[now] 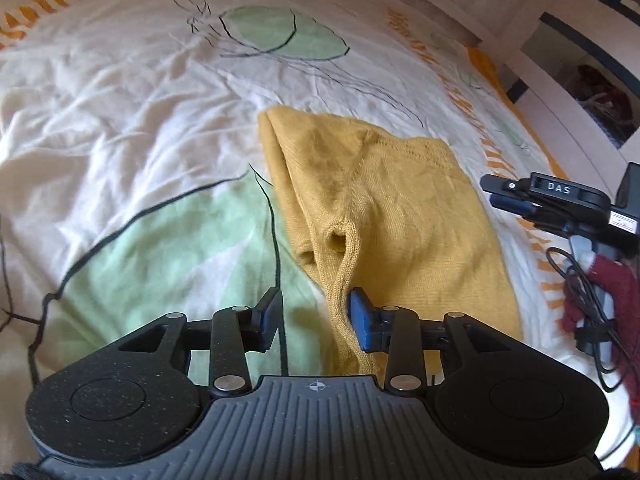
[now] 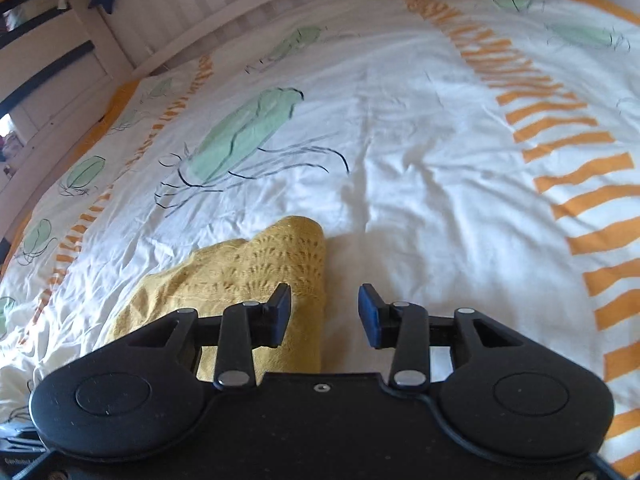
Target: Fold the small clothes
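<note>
A small mustard-yellow knitted garment (image 1: 400, 208) lies partly folded on the bed cover (image 1: 120, 120), with a sleeve cuff (image 1: 340, 240) running toward my left gripper. My left gripper (image 1: 316, 316) is open; the sleeve's ribbed edge lies between its pads, touching the right pad (image 1: 362, 320). In the right wrist view the garment's lacy knitted end (image 2: 272, 268) lies under the left fingertip. My right gripper (image 2: 324, 312) is open and empty just above that edge; it also shows at the right of the left wrist view (image 1: 496, 192).
The bed cover is white with green shapes and orange stripes (image 2: 580, 176). A white slatted bed frame (image 2: 200, 4) runs along the far edge. A hand in a dark red glove (image 1: 600, 292) with a black cable holds the right gripper.
</note>
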{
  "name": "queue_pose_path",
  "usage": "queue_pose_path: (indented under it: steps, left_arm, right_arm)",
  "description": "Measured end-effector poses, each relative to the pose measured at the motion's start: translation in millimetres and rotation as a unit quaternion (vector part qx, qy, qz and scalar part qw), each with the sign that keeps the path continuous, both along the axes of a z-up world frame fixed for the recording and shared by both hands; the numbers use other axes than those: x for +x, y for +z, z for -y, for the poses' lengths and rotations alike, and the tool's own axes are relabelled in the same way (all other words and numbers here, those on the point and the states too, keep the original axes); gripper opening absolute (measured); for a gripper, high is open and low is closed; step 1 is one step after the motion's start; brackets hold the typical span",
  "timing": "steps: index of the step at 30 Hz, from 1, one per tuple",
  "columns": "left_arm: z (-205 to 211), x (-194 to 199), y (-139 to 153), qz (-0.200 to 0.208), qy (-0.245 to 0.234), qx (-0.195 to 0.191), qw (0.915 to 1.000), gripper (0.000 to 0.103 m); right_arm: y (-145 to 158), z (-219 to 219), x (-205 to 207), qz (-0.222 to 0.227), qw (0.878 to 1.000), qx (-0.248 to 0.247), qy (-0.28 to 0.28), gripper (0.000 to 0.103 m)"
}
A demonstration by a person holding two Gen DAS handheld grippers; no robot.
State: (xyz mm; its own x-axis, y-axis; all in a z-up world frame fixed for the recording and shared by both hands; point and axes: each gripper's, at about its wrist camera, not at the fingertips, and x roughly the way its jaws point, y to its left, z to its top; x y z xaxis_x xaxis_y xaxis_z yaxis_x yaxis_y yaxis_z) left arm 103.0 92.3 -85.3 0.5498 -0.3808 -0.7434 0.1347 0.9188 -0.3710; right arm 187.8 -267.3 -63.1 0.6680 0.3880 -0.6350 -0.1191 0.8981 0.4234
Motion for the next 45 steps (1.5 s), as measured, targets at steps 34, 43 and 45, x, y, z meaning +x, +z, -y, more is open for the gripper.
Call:
queue_pose_path:
  steps: [34,43,45]
  left_arm:
    - [16.6,42.7,-14.4,0.059,0.111,0.180,0.9756,0.099]
    - [21.7,3.8,36.9,0.112,0.118,0.177,0.9707,0.103]
    - [21.8,-7.3,48.5,0.118,0.116,0.158,0.9734,0.103]
  right_arm:
    - [-28.8,-33.7,-49.3,0.001,0.994,-0.096,0.049,0.103]
    - [18.5,-27.6,-73.4,0.049,0.994,-0.102,0.005,0.103]
    - [30.7,-28.7,-80.5,0.053,0.993,-0.107,0.007,0.103]
